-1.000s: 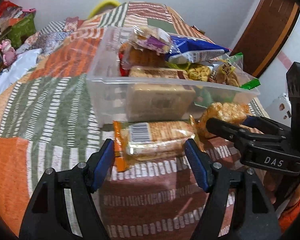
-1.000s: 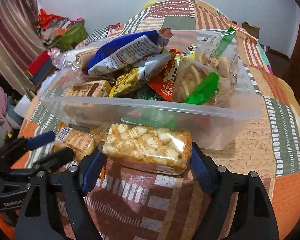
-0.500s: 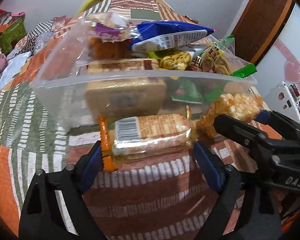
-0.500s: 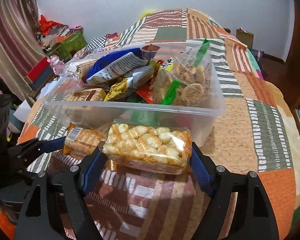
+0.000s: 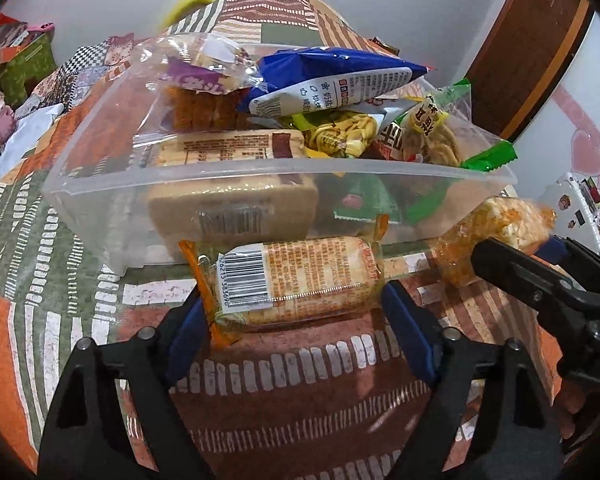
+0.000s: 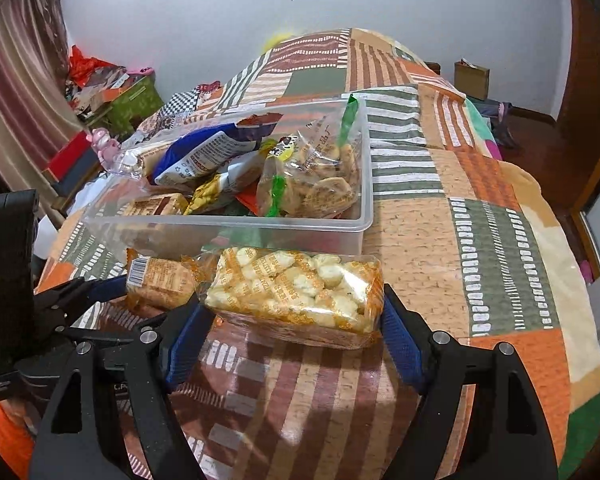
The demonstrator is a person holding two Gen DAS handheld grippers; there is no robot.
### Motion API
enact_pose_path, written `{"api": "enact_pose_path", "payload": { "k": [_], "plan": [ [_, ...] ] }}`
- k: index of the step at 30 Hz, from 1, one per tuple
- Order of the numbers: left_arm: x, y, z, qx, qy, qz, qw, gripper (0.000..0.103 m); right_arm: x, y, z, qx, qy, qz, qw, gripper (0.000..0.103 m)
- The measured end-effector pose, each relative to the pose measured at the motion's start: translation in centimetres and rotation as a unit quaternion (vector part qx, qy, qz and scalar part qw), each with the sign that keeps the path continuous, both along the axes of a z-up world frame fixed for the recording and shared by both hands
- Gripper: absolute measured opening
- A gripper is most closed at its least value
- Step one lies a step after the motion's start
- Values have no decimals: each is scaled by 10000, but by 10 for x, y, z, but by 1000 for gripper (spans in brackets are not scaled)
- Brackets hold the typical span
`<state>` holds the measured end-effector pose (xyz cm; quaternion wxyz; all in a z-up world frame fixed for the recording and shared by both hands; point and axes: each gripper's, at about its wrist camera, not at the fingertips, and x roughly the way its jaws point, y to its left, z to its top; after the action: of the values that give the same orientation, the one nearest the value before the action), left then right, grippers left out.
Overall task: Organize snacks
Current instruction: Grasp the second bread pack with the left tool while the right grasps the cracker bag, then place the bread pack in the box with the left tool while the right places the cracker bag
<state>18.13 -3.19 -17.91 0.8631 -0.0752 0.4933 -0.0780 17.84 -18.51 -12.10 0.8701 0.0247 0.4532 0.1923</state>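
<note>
My left gripper (image 5: pixel 296 312) is shut on an orange-edged cracker pack with a barcode (image 5: pixel 292 280), held just in front of the clear plastic bin (image 5: pixel 260 168). My right gripper (image 6: pixel 294 316) is shut on a clear pack of puffed rice snacks (image 6: pixel 296 292), held beside it, in front of the bin (image 6: pixel 260 224). The bin sits on the patchwork bed and is heaped with snack bags: a blue bag (image 5: pixel 332 80), a biscuit pack (image 5: pixel 228 148) and a green-trimmed cookie bag (image 6: pixel 320 176). The right gripper's pack also shows in the left wrist view (image 5: pixel 500 232).
The patchwork quilt (image 6: pixel 480 220) covers the bed around the bin. A green box and clutter (image 6: pixel 128 100) stand at the far left by the wall. A brown door (image 5: pixel 532 40) is at the right. A cardboard bag (image 6: pixel 472 80) sits on the floor beyond the bed.
Both grippers have risen with their packs, so the bin now sits lower in both views and its contents show from above. Both packs stay gripped.
</note>
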Motion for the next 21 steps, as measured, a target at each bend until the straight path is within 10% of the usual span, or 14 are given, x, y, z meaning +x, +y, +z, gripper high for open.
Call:
{"api": "enact_pose_path", "payload": {
  "k": [21],
  "plan": [
    [-37, 30, 65, -44, -912, 134, 9957, 71, -6, 10, 32, 147, -388, 145, 9990, 77]
  ]
}}
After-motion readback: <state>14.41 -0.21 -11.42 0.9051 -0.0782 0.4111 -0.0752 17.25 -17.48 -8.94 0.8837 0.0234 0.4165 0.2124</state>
